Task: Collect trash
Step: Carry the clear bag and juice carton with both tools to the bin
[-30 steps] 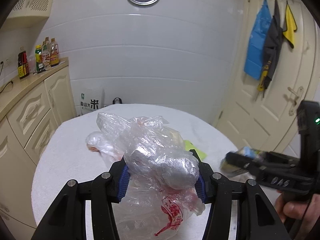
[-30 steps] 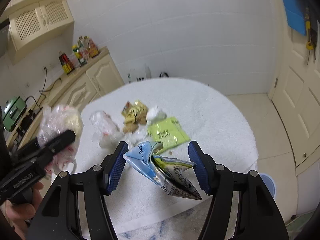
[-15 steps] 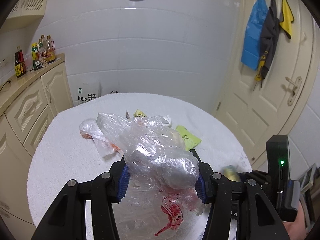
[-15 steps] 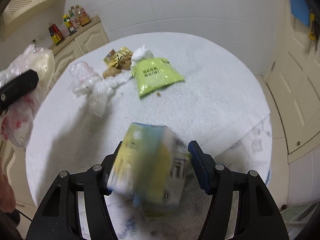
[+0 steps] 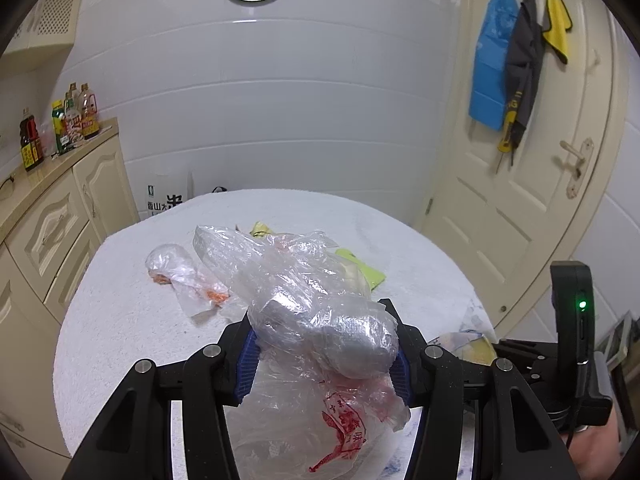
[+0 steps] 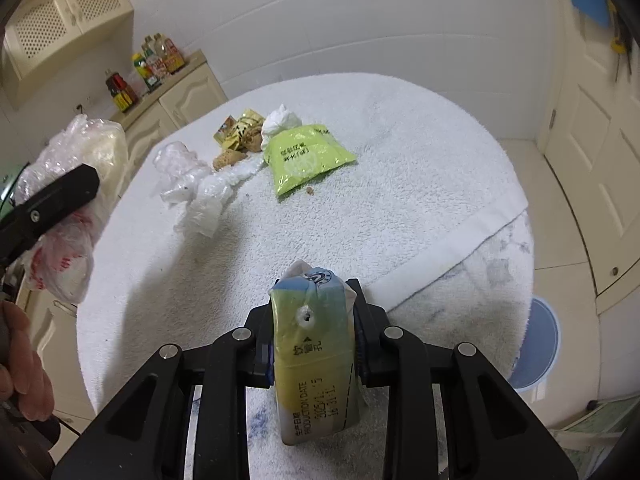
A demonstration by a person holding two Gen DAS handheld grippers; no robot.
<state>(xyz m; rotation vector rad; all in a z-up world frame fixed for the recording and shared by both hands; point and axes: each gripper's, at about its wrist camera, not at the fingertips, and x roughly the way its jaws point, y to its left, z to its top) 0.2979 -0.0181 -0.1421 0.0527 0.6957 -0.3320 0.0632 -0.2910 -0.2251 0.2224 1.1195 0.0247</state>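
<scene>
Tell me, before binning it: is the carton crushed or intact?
Crushed: the carton is squashed flat between the right gripper's fingers, its top crumpled.

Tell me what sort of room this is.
Most likely a home kitchen or dining corner: sauce bottles on a cream cabinet counter, a towel-covered round table, aprons hanging on the door.

Home kitchen, cream cabinets (image 5: 52,220), sauce bottles (image 5: 60,128), tiled wall (image 5: 280,120)

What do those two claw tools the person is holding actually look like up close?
Each gripper, left and right, is a black plastic fork of angular linkage arms joined by silver round pins, ending in two fingers faced with ribbed blue pads. The right one carries an upright black box with a green light and a thin black cable. Bare hands hold both.
</scene>
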